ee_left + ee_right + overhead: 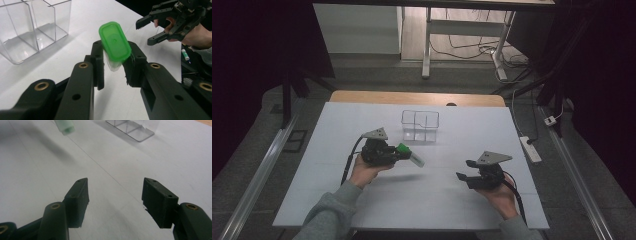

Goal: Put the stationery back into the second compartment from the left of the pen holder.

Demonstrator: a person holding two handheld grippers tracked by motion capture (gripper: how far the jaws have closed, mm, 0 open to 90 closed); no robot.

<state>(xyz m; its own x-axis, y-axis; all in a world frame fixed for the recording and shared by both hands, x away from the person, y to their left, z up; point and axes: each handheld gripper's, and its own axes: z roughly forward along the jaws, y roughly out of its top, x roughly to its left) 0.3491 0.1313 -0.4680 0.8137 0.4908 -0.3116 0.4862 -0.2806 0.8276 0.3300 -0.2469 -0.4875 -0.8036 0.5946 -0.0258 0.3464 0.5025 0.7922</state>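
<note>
Left gripper point(113, 67) pinching green-capped bottle point(114, 47), up off white table point(362, 200), near clear box point(420, 126). Right gripper point(115, 195) spread wide, nothing inside. Best to keep squeezing, go slow, drop into one box slot.

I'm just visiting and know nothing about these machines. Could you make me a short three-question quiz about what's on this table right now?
1. True or false: the left gripper is clamped on a green-capped tube.
2. Which gripper has nothing between its jaws? A) left B) right
3. Fill in: the clear container on the white table is divided into ____.

Key:
1. True. Its jaws press the tube's sides in the left gripper view.
2. B. The right gripper stands open above bare table.
3. Compartments. Inner walls split it, and nothing shows inside them.
</note>
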